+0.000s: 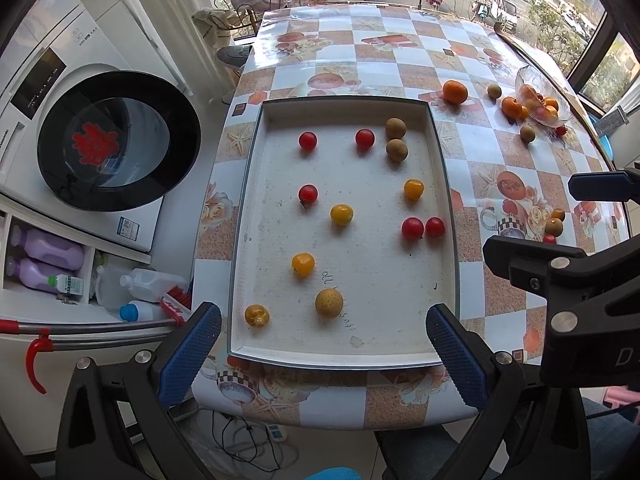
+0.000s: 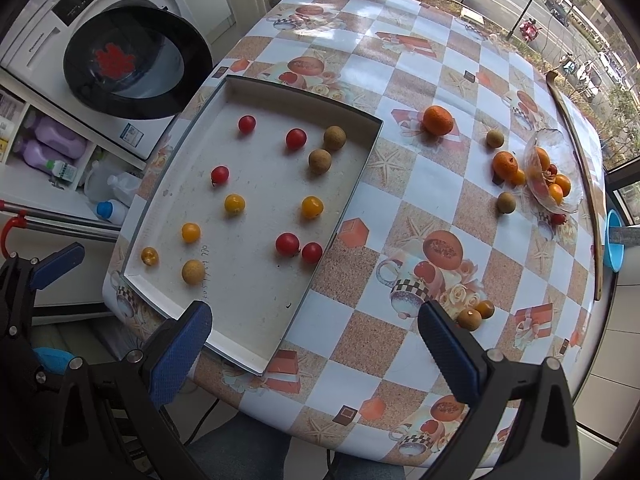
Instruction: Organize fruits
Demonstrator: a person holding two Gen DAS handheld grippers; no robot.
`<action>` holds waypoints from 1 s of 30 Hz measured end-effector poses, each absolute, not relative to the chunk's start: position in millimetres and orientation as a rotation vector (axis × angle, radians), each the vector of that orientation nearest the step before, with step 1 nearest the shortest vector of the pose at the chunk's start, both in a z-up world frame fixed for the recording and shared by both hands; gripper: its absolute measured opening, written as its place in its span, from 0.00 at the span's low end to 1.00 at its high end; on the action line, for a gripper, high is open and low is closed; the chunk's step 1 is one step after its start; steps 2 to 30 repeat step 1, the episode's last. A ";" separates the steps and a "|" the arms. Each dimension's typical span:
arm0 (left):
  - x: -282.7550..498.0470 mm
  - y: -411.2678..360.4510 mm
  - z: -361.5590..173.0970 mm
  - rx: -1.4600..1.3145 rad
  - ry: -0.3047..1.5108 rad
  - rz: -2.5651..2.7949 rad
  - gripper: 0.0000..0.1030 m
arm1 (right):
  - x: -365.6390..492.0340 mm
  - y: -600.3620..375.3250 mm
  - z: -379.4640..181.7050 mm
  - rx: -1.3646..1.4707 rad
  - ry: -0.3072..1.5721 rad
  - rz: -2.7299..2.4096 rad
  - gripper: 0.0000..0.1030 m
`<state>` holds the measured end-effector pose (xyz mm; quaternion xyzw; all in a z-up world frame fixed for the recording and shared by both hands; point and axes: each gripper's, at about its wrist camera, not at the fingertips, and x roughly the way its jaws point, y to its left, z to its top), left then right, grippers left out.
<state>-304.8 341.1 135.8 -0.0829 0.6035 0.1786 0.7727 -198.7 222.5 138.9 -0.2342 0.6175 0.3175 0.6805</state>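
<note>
A white tray (image 1: pixel 344 356) (image 2: pixel 248 356) lies on the checked table and holds several red tomatoes (image 1: pixel 308 141), yellow tomatoes (image 1: pixel 341 215) and brown longans (image 1: pixel 396 128). My left gripper (image 1: pixel 323 354) is open and empty over the tray's near edge. My right gripper (image 2: pixel 314 354) is open and empty, above the tray's near right corner. A longan (image 2: pixel 469 319) and a small orange fruit (image 2: pixel 485 309) lie just beyond its right finger (image 2: pixel 448 356). An orange (image 2: pixel 438 120), another orange (image 2: pixel 505 164) and loose longans (image 2: pixel 495 138) lie near a tipped glass bowl (image 2: pixel 560 136) holding fruit.
A washing machine (image 1: pixel 80 120) with a dark round door stands left of the table. Bottles (image 1: pixel 44 256) sit on a shelf below it. A blue bowl (image 2: pixel 614 240) is off the table's right edge. A window is behind the table.
</note>
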 end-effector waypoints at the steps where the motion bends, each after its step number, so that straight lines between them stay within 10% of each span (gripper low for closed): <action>1: -304.8 341.2 135.9 -0.180 1.308 0.388 1.00 | -199.4 222.3 138.3 -0.525 1.386 0.712 1.00; 30: -304.8 341.2 135.9 -0.180 1.308 0.388 1.00 | -199.4 222.3 138.3 -0.525 1.386 0.712 1.00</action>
